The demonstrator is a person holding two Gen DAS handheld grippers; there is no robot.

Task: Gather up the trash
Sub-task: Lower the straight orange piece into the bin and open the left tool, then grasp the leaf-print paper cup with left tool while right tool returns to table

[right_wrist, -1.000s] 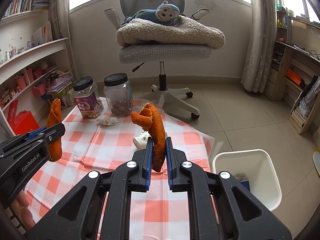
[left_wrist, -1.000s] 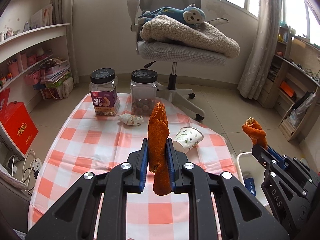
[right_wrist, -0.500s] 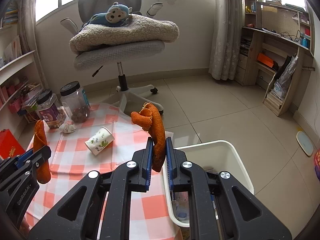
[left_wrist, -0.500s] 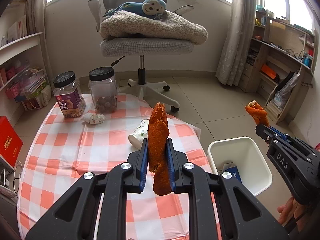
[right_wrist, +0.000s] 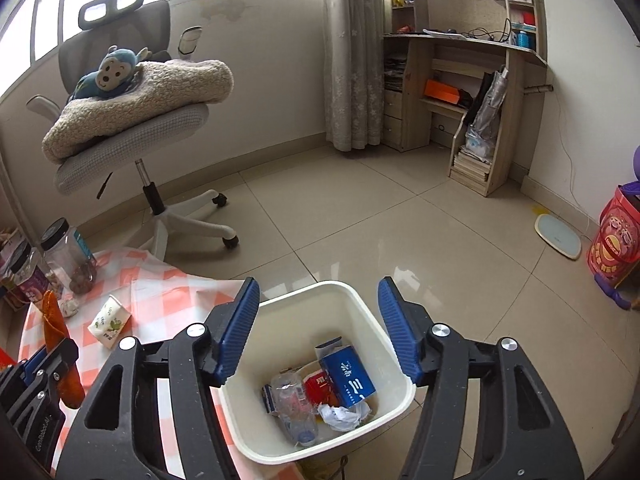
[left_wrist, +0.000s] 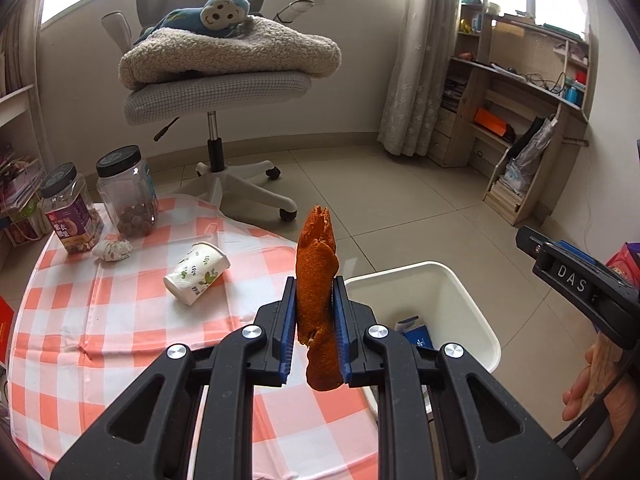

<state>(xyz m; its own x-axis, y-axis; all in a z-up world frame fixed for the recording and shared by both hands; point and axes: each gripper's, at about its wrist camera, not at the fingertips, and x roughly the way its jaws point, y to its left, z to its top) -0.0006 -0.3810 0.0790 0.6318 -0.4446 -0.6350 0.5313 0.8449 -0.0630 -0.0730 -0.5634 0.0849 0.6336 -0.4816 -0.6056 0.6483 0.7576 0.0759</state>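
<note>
Since nearest things come first: left hand-held gripper (left_wrist: 314,332) clamped tight on a strip of orange peel (left_wrist: 316,300), pads biting its lower middle, top end poking up free, bottom tip dangling just below the jaws. Looks dry, curled and featherweight, probably a bit leathery, so no squeeze needed beyond a light pinch; a mid-strip hold like this one seems right, since the thin ends would likely bend or tear. Right hand-held gripper (right_wrist: 318,326) hanging over the white bin (right_wrist: 396,368), jaws opening, nothing between the blue pads. Bin on the floor just beside the desk (left_wrist: 120,320), already holding a blue carton (right_wrist: 348,376), a crushed clear bottle (right_wrist: 292,404) and crumpled paper. Further out on the checked cloth: paper cup (left_wrist: 196,272) on its side, light and easy to crush, so best pinched gently across the rim or wall; then a crumpled tissue wad (left_wrist: 112,249), soft, grabbable anywhere. Two black-lidded jars (left_wrist: 126,192) near the far edge, heavier and slick-sided, probably not trash anyway. Beyond all that, an office chair (left_wrist: 216,92) with a blanket and a plush monkey.
</note>
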